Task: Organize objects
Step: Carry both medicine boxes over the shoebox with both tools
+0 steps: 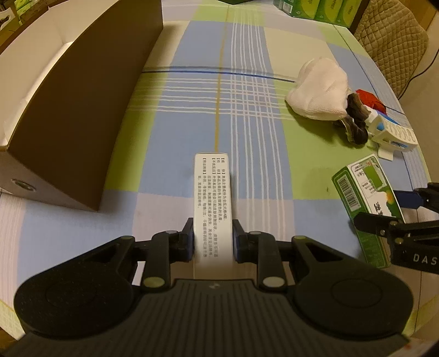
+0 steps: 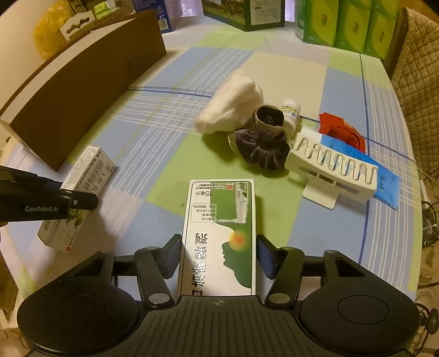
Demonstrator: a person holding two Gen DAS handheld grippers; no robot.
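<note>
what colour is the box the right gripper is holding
Green and white box, with a dark green head silhouette and red-orange spot; clearest in the right wrist view.

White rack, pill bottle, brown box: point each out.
White rack (image 2: 333, 171): right wrist view, its slotted top.
Pill bottle (image 2: 291, 113): right wrist view, its label.
Brown box (image 1: 82, 109): left wrist view, its long side wall.

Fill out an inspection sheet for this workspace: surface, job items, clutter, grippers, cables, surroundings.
Surface: plaid tablecloth, blue, green and white checks.
Job items: white medicine box between the left gripper's pads; green-and-white spray box between the right gripper's fingers; open brown storage box at left.
Clutter: white cloth, dark socks, small white bottle, white rack, red packet, blue packet.
Grippers: left gripper shut on its box; right gripper straddles its box, contact unclear.
Cables: wires off the table's right edge.
Surroundings: green cartons, quilted chair.
</note>
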